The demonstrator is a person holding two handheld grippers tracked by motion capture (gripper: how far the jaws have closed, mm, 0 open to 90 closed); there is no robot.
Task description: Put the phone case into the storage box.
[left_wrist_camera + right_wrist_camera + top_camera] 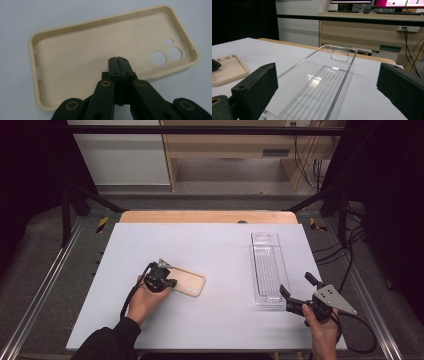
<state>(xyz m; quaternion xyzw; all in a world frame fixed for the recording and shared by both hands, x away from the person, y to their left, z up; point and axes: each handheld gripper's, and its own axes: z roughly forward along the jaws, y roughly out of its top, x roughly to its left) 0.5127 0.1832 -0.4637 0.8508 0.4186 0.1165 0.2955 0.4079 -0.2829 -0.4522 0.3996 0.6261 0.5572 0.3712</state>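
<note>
A beige phone case (190, 282) lies hollow side up on the white table, left of centre. My left gripper (171, 283) sits at the case's left end. In the left gripper view its jaws (119, 60) are shut pad to pad over the inside of the phone case (82, 52), crossing the near rim, with nothing seen between them. A clear plastic tray (268, 267) lies lengthwise at the right. My right gripper (298, 285) is at its near end, and in the right gripper view the gripper (327, 87) is open on either side of the empty clear plastic tray (324, 82).
The white table top (210, 245) lies on a wooden bench, with its edges near both forearms. Cables (350, 250) hang off the right side. A wooden desk (362, 27) and monitors stand beyond the far edge.
</note>
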